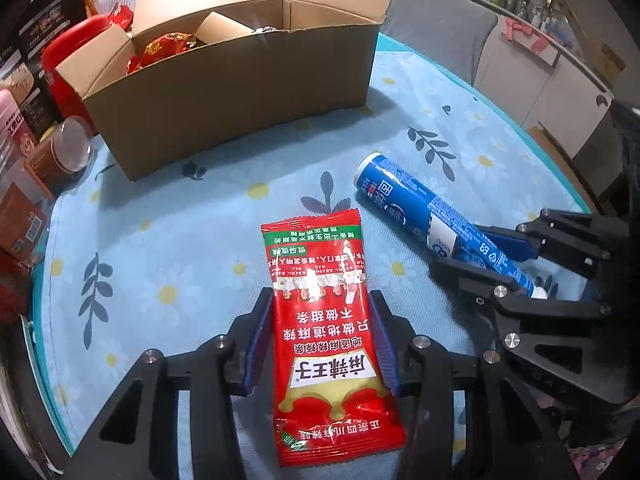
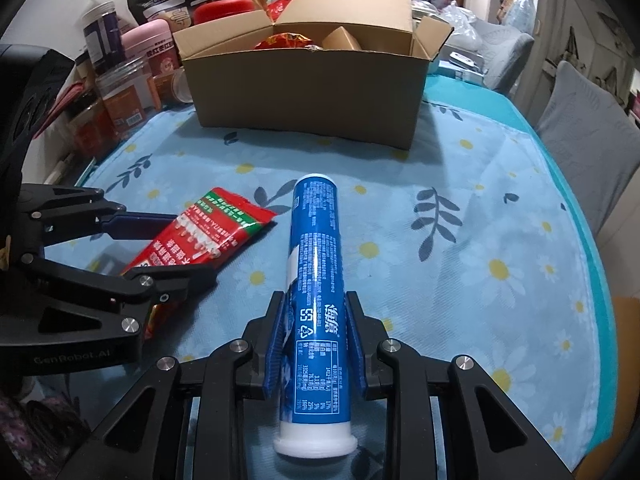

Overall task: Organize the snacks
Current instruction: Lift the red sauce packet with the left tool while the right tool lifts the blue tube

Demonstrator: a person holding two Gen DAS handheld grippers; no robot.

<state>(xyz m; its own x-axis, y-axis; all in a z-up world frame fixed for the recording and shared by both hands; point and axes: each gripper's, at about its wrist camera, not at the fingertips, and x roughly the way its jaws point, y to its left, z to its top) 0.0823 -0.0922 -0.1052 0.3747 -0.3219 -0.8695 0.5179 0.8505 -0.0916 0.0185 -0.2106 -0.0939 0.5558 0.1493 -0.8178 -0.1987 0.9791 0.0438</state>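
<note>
My left gripper [image 1: 322, 304] is shut on a red snack packet [image 1: 328, 320], its blue pads pressing both long edges; the packet lies flat over the floral tablecloth. It also shows in the right wrist view [image 2: 208, 236] with the left gripper [image 2: 176, 248] around it. My right gripper [image 2: 316, 308] is shut on a blue tube [image 2: 318, 280] with a white cap, lying along the fingers. The tube also shows in the left wrist view [image 1: 432, 220] held by the right gripper [image 1: 468, 252]. An open cardboard box [image 1: 240, 88] with red snacks inside stands behind, also in the right wrist view [image 2: 308, 92].
Jars, cans and snack boxes [image 2: 116, 92] crowd the table's left side by the box; some show in the left wrist view [image 1: 28, 128]. The blue floral tablecloth [image 2: 480, 240] covers the table. Grey cushioned chairs [image 2: 588, 128] stand at the right edge.
</note>
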